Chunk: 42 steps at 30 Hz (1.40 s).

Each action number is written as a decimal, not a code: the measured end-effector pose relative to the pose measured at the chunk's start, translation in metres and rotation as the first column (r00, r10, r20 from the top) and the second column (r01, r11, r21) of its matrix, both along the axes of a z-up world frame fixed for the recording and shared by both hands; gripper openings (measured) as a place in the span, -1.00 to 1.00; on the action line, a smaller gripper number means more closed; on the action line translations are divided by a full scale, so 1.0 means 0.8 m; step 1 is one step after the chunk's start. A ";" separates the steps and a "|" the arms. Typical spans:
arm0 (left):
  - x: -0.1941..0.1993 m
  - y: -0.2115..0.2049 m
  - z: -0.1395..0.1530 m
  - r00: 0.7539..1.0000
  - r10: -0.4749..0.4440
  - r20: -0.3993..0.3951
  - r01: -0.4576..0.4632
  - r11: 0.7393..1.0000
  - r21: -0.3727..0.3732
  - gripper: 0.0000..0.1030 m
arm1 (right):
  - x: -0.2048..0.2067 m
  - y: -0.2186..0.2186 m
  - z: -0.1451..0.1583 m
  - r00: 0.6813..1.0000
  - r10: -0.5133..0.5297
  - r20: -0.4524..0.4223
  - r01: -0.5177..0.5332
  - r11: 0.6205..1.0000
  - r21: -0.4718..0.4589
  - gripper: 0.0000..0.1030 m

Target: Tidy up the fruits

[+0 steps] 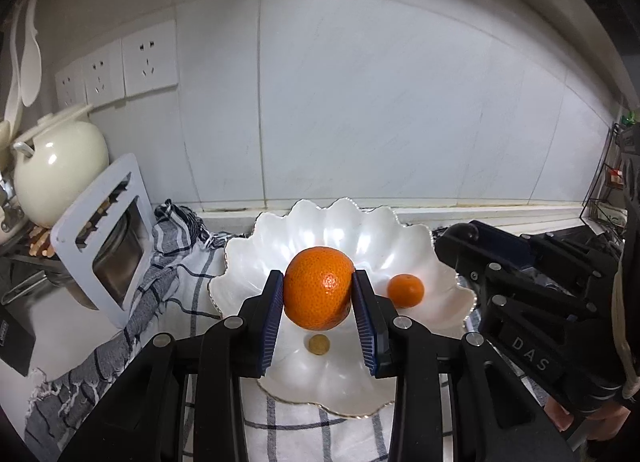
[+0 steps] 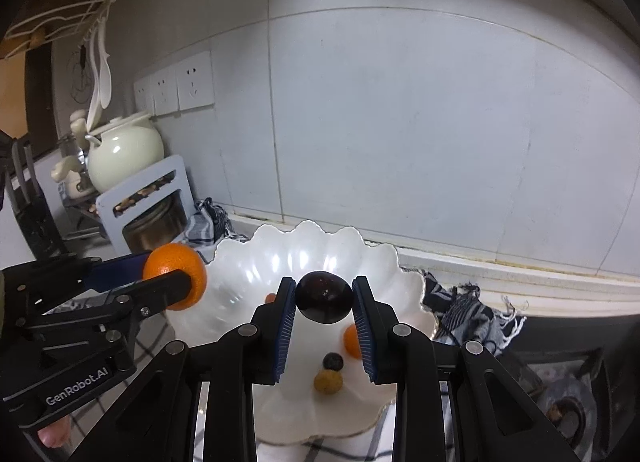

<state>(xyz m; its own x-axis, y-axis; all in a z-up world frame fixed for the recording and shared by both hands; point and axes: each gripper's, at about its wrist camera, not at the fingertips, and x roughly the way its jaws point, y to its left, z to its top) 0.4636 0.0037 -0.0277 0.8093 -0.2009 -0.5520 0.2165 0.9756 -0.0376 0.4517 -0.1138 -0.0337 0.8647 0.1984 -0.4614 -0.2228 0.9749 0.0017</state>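
Above white bowl (image 1: pixel 424 254), round orange (image 1: pixel 319 288), axisless

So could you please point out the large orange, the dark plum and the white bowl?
large orange (image 1: pixel 319 290): left wrist view, front face.
dark plum (image 2: pixel 324 296): right wrist view, centre.
white bowl (image 1: pixel 344 221): left wrist view, far inner wall.

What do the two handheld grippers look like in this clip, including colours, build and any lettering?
Both are matte black linkage frames with silver pivot pins and angled dark-blue ribbed pads. Seen from the left wrist camera, the right gripper carries raised "DAS" lettering on its body. From the right wrist camera, the left gripper shows white "GenRobot.AI" print. No cables or sleeves are visible.
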 end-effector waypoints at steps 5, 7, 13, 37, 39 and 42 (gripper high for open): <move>0.027 0.010 -0.006 0.999 0.014 -0.044 -0.014 1.000 0.000 -0.33 | 0.026 0.006 -0.005 1.000 0.014 -0.025 -0.014 1.000 -0.015 -0.41; 0.037 0.013 -0.008 0.998 0.021 -0.059 -0.021 1.000 0.001 -0.33 | 0.036 0.009 -0.009 0.999 0.018 -0.041 -0.019 1.000 -0.019 -0.41; 0.066 0.017 -0.024 0.992 0.034 -0.125 -0.033 0.999 0.004 -0.33 | 0.067 0.013 -0.027 0.993 0.024 -0.113 -0.026 1.000 -0.012 -0.41; 0.065 0.032 -0.048 0.977 0.119 -0.176 -0.104 0.991 0.089 0.27 | 0.075 0.014 -0.067 0.968 -0.055 -0.243 0.054 0.998 -0.011 0.07; 0.053 0.035 -0.040 0.979 0.135 -0.150 -0.122 0.988 0.094 0.37 | 0.060 0.012 -0.061 0.972 -0.072 -0.222 0.069 0.997 -0.020 0.14; 0.023 0.036 -0.024 0.983 0.155 -0.094 -0.144 0.983 0.110 0.50 | 0.035 0.006 -0.049 0.976 -0.096 -0.194 0.093 0.995 -0.023 0.24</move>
